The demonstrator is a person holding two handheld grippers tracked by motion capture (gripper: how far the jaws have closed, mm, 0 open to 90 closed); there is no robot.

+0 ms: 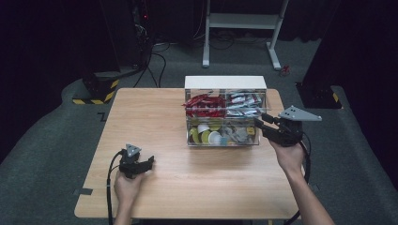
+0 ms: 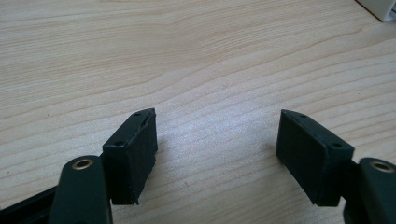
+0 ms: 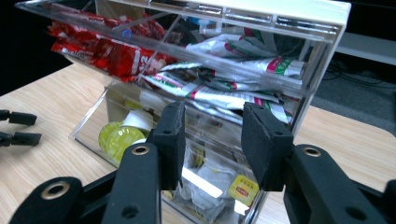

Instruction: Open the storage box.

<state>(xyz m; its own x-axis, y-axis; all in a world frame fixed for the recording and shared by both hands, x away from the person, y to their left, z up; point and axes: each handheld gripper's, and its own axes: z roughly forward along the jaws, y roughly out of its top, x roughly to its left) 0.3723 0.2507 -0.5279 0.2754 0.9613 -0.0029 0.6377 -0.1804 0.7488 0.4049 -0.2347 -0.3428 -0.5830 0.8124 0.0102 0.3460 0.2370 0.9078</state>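
Wooden table (image 1: 155,206) under a fixed overhead camera. At the left, the left gripper (image 1: 151,161) rests on the bare wood, its jaws spread wide with nothing between them, well apart from the box. Right of centre stands a clear plastic organiser box (image 1: 225,84) with red packets (image 1: 202,104), silver packets (image 1: 242,104) and yellow-green pods (image 1: 202,135) in compartments. At the box's right front corner, the right gripper (image 1: 256,122) hovers, jaws drawn close together, empty; the box lies just beyond them.
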